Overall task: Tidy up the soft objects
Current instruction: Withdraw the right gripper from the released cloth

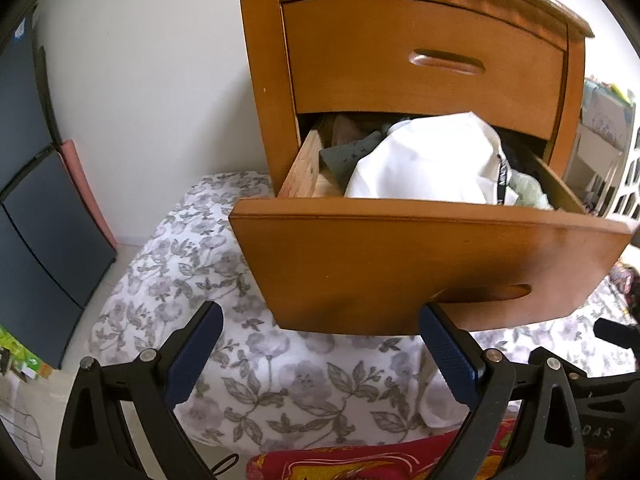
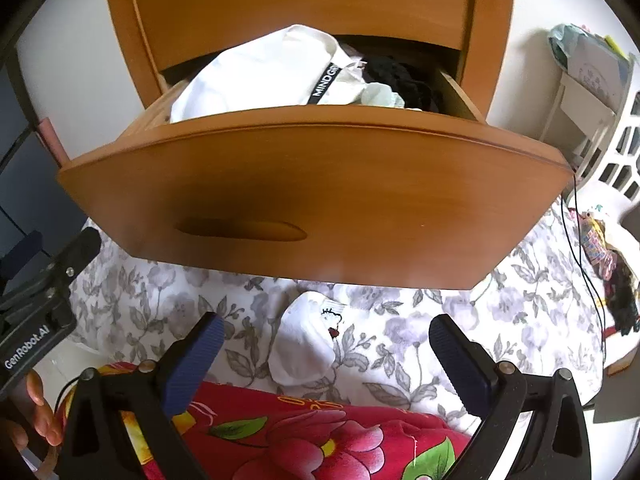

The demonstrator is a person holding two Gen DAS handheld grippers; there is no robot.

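- two drawers: upper drawer (image 1: 424, 56) shut, lower drawer (image 1: 432, 264) pulled out;
- one white sock (image 2: 308, 340) on the floral sheet (image 2: 500, 312);
- two grippers: left gripper (image 1: 320, 344); right gripper (image 2: 326, 350)

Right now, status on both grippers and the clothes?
Left gripper open, empty. Right gripper open, empty, above white sock on floral bedding. Lower drawer pulled out, white garment heaped inside. Nothing blocking.
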